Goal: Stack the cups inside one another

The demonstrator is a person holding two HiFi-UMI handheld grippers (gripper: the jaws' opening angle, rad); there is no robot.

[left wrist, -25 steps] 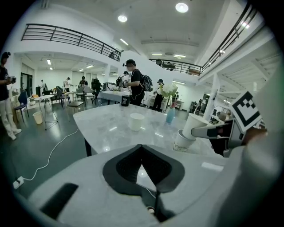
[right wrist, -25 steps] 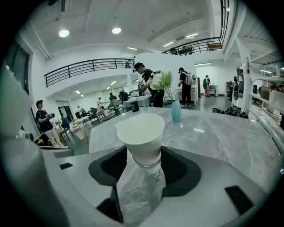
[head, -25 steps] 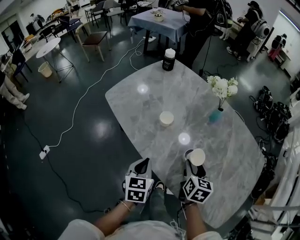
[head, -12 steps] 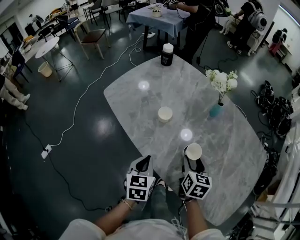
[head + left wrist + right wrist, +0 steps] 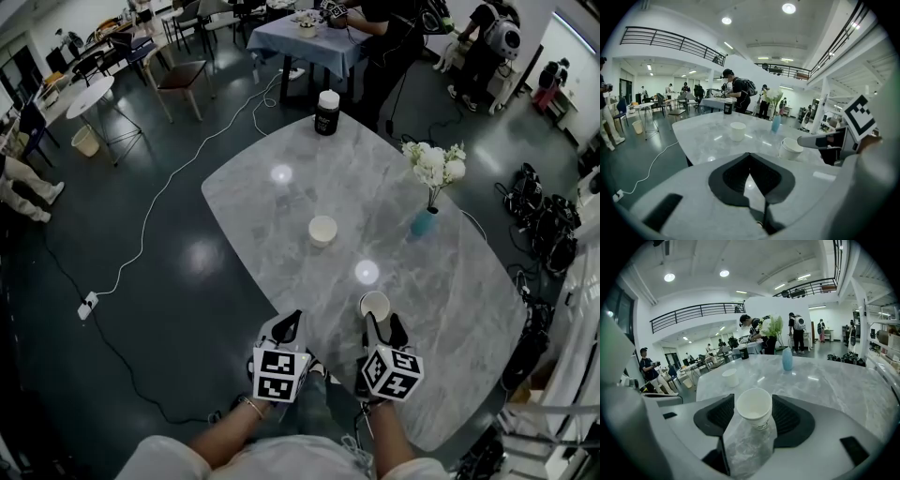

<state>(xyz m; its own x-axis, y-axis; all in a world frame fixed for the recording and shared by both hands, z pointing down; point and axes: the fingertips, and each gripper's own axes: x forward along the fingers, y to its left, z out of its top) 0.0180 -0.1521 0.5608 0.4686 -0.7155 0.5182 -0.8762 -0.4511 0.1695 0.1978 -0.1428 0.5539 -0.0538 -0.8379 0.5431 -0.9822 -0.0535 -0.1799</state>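
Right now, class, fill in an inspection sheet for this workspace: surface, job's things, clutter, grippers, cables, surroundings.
Surface: grey marble table, glossy.
Job's things: one paper cup stands mid-table; second cup upright between the right jaws.
Clutter: blue vase with white flowers; black jar at far edge.
Grippers: left gripper shut, empty; right gripper shut on second cup.
Cables: white cable on floor.
Surroundings: people, chairs, tables beyond.

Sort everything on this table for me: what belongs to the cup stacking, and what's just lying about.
Belongs to the job:
near cup, between the fingers of the right gripper
far cup, standing alone further off
left gripper, shut and empty

Just lying about:
blue vase of white flowers
dark jar with a white lid
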